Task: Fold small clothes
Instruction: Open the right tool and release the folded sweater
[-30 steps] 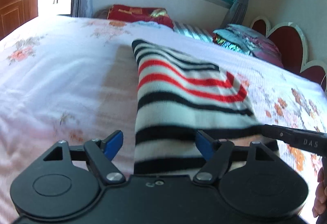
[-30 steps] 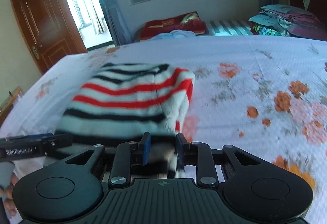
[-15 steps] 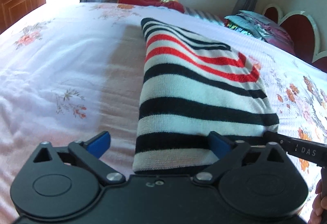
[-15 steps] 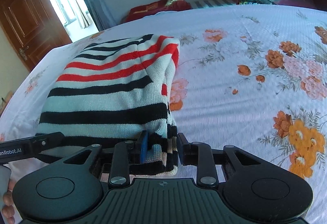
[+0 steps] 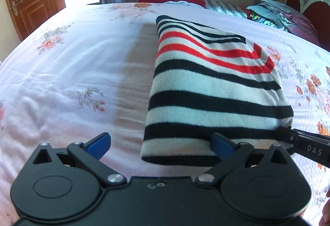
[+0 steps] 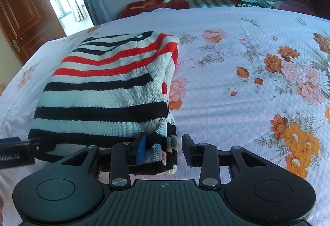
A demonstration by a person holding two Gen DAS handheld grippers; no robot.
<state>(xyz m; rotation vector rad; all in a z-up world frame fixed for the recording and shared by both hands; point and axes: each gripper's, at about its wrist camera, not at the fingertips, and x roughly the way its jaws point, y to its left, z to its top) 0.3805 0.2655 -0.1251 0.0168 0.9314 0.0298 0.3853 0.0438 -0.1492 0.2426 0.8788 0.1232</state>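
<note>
Knit sweater (image 5: 208, 90), thick and fuzzy with black, red and white stripes, lies folded into a block on my floral bedsheet (image 6: 237, 81). My left hand-held gripper (image 5: 159, 143) gapes wide across its near edge; my right hand-held gripper (image 6: 163, 148) stands released around the corner layers. Sleeves are hidden.
</note>
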